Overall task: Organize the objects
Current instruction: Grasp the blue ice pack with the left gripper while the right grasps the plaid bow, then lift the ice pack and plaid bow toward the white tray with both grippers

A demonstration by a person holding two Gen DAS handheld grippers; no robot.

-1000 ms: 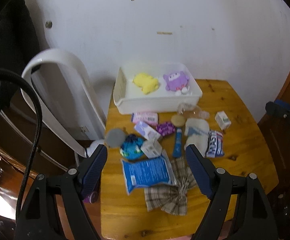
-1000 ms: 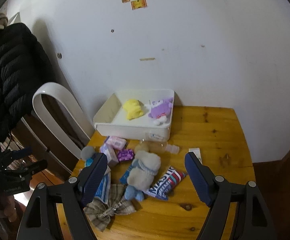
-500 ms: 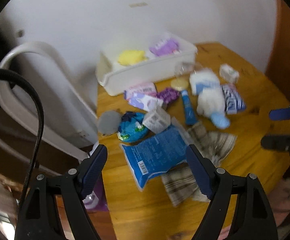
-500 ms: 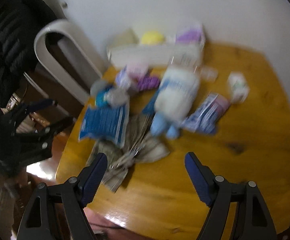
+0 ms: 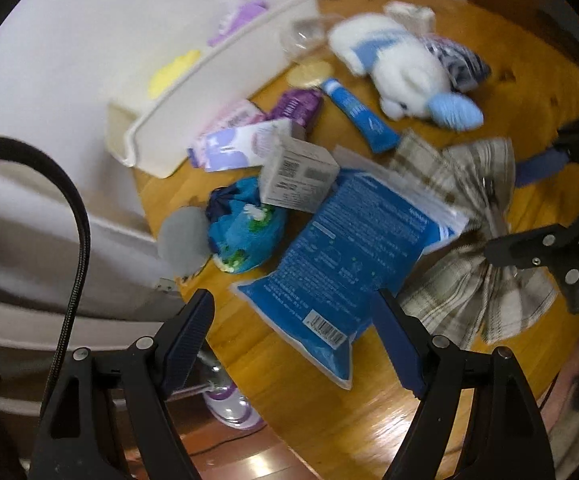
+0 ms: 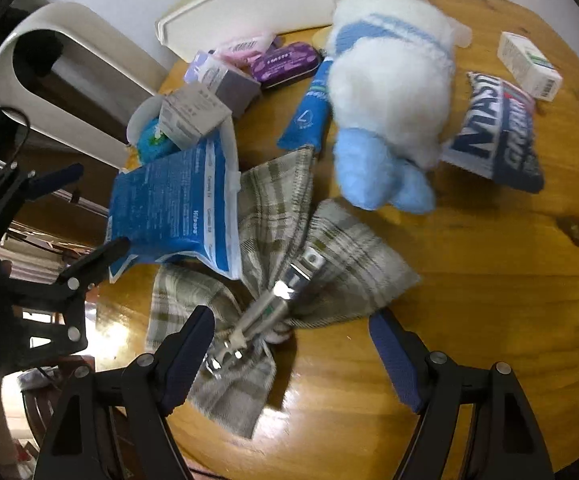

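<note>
A blue packet (image 5: 349,248) (image 6: 173,208) lies on the wooden table (image 5: 369,412), partly over a plaid cloth (image 5: 477,240) (image 6: 353,256) that is gathered by a metal clip (image 6: 281,300). My left gripper (image 5: 293,340) hangs open just before the packet's near end. My right gripper (image 6: 291,356) is open, its fingers on either side of the clip and cloth. A white-and-blue plush (image 6: 389,92) (image 5: 401,64), a blue tube (image 6: 307,116) and a grey box (image 5: 297,172) lie beyond. A white tray (image 5: 217,80) at the back holds yellow and purple toys.
A snack bag (image 6: 497,128) and a small white box (image 6: 529,66) lie at the right. A purple case (image 6: 285,64), a blue-green pouch (image 5: 245,232) and a grey disc (image 5: 183,238) crowd the left edge. A white chair back (image 6: 49,40) stands beside the table.
Both grippers have dropped low and moved in over the table; the objects now fill the views. The left one nears the blue packet, the right one the plaid cloth. Both stay open.
</note>
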